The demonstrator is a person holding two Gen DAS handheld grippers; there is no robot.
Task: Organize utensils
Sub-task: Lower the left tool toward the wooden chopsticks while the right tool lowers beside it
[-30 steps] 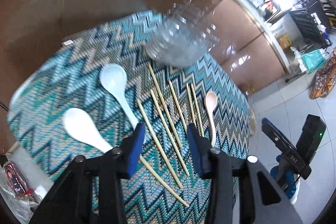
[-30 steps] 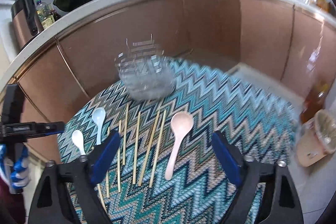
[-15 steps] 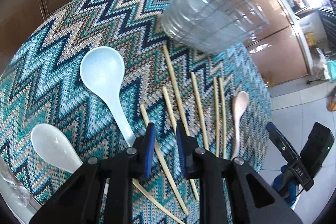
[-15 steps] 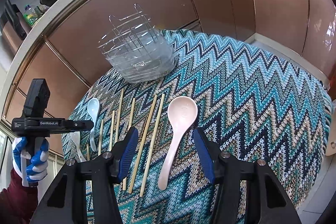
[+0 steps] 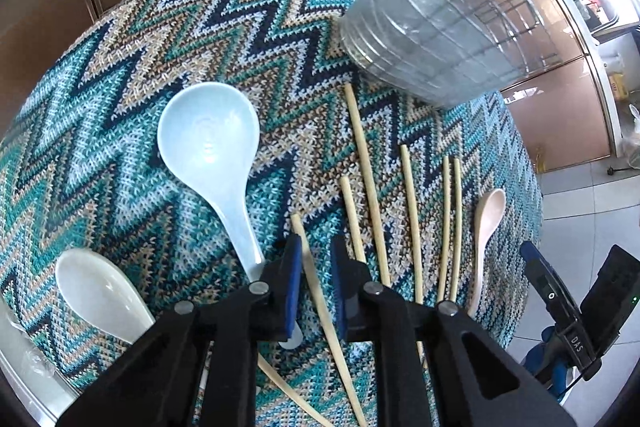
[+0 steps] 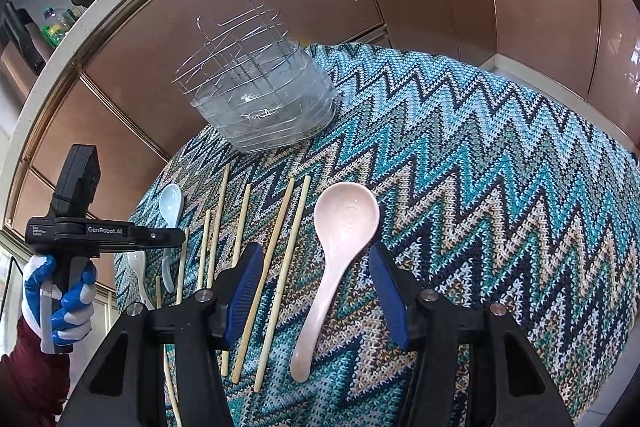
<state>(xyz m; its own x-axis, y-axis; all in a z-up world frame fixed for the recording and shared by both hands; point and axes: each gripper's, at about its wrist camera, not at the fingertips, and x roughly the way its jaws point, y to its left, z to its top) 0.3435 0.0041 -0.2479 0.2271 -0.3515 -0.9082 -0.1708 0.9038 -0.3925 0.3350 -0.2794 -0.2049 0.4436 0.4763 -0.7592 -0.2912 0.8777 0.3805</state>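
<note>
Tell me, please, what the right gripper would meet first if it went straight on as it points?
Probably the pink spoon: it lies between the right gripper's open jaws, on the cloth. Depth is unclear.

white spoon (image 5: 96, 293) handle hidden | blue spoon (image 5: 212, 151) handle-end hidden by tool

Teal zigzag cloth (image 6: 480, 163); pink spoon (image 6: 340, 251), seemingly pale-blue spoon (image 5: 212, 147).

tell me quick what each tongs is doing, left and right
Left tongs: narrowed around a chopstick, grip unclear.
Right tongs: open, straddling the pink spoon.
</note>
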